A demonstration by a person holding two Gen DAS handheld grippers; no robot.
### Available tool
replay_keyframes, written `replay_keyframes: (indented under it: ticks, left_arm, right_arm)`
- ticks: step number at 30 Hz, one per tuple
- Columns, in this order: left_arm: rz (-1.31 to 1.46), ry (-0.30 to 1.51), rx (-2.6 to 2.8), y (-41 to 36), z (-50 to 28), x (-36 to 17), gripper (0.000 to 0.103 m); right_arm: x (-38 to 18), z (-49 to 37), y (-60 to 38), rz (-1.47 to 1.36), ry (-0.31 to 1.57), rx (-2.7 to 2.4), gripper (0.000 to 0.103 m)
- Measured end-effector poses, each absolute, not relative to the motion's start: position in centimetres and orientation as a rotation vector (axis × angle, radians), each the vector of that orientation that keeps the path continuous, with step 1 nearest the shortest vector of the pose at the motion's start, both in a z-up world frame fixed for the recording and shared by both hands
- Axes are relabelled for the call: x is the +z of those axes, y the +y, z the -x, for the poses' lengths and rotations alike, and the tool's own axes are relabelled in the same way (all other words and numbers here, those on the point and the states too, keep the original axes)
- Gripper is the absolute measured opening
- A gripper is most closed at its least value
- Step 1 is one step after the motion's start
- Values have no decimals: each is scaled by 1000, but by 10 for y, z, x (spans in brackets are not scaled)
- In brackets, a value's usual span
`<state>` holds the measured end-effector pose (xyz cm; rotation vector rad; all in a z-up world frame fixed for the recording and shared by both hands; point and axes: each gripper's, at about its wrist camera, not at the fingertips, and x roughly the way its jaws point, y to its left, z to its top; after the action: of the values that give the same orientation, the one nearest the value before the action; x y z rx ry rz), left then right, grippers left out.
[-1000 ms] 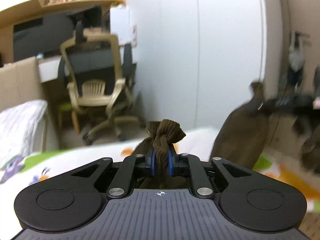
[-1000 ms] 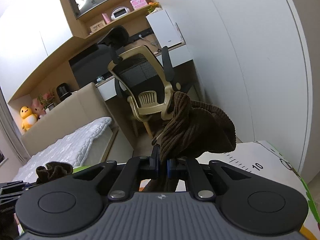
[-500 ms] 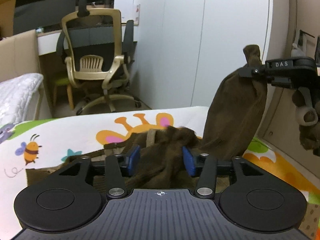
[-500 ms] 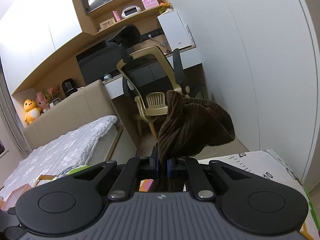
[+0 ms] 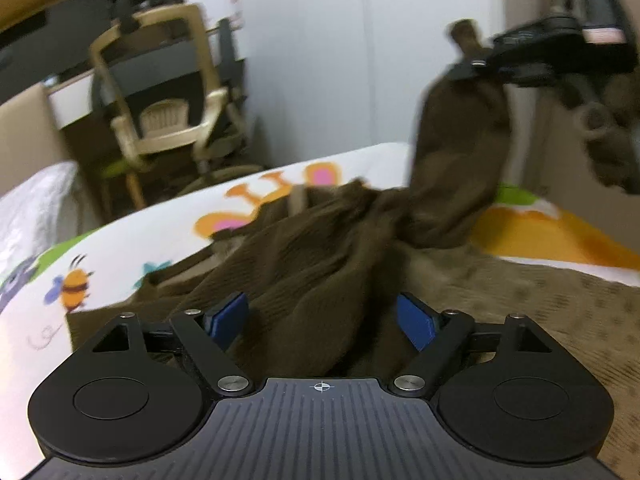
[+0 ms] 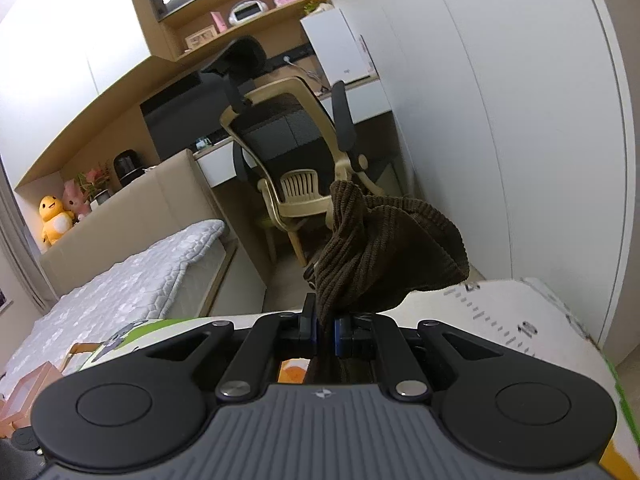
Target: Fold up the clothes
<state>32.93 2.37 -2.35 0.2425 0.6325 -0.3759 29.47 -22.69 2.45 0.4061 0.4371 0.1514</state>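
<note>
Brown garment (image 5: pixel 320 264) lying loose between opening left claw (image 5: pixel 322 320), right claw (image 6: pixel 327 330) pinching its corner

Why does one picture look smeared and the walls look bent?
Left wrist view: motion blur smears the office chair, the right claw and the brown garment; only the left claw is crisp. Right wrist view: sharp throughout. Both views: the fisheye lens bows the white wall panels, and corners darken.
</note>
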Motion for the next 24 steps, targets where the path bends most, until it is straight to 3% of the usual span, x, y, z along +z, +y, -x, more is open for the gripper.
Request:
replay_keyframes:
  ticks: [1,2,3,8,9,11,12,13,14,16,17,24]
  left_arm:
    - [-229,636,-354,24,-336,-25,70]
    - [-221,637,-337,24,-342,-26,51]
    - [-212,636,-325,24,-348,-24,6]
    - [-77,517,-355,19,-349,5,8]
    - [-96,533,-370,12,-350,0,9]
    - [-112,604,-403,2,-354,-16,23]
    - [-115,649,-421,0,-354,-26,40]
    - [-116,674,-437,0,-350,-31,52]
    - [-112,679,-451,3,-342,-33,58]
    - [-81,670,-486,17,-325,-26,88]
    - [-59,661,-495,27,-315,-20,93]
    - [40,639,-402,116,-265,19,95]
  right_arm:
    - [22,-295,-228,-409,441,152,7]
    - [21,-295,-228,-410,443,151,7]
    - [21,-294,-230,-412,442,149,7]
    - [35,-295,-235,-400,406,129,7]
    - [40,-295,-231,-391,398,134,7]
    - [52,-294,-218,-364,377,159,7]
    - [59,-292,-208,-331,361,175,7]
    - [66,-290,-195,-282,340,194,7]
    - [74,-287,-179,-231,318,222,7]
    - [86,-284,-142,-134,284,303,7]
    - [90,-285,-122,-101,283,360,7]
    - [43,-298,24,182,478,730,11]
